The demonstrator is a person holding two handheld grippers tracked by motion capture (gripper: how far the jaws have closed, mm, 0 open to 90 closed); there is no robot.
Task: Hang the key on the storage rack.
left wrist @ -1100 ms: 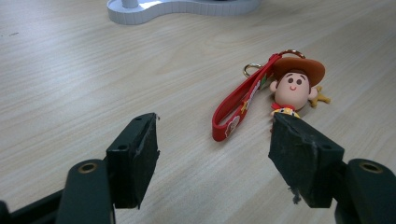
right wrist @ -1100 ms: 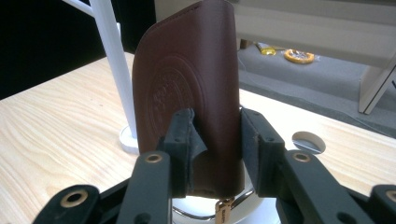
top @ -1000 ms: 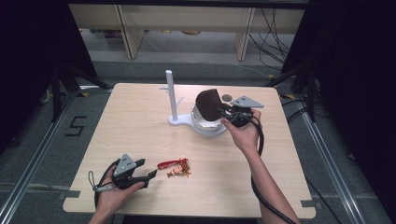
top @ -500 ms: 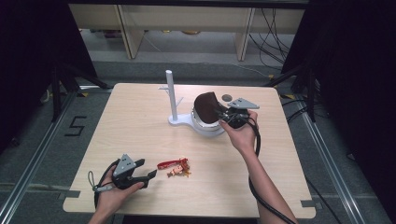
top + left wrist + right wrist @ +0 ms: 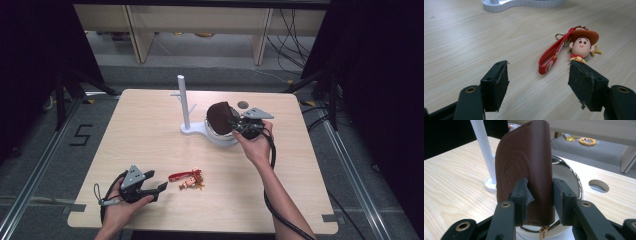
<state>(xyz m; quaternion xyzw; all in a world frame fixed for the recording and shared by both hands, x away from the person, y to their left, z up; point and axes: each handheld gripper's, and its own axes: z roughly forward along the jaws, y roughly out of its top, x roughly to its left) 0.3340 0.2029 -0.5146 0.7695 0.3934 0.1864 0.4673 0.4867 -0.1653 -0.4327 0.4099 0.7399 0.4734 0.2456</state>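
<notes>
My left hand-held gripper (image 5: 537,82) rests spread on the worktop (image 5: 150,135), the cowboy keychain (image 5: 574,48) just beyond its jaws. Farther off, beside the white stand (image 5: 186,107), my right hand-held gripper (image 5: 539,195) pinches the brown leather pouch (image 5: 525,167) upright over the shiny bowl (image 5: 570,176).

1. The pale wooden desk (image 5: 150,130) lies under my left tool (image 5: 159,188) and my right tool (image 5: 236,125).
2. A round hole (image 5: 243,105) in the desk sits just beyond my right tool.
3. A floor mark "5" (image 5: 80,135) lies off the desk, well to the left of my left tool and farther out.
4. A wooden shelf (image 5: 200,20) stands far beyond my right tool.
5. A yellow roll (image 5: 587,141) lies on the floor past the desk, ahead of my right tool.
</notes>
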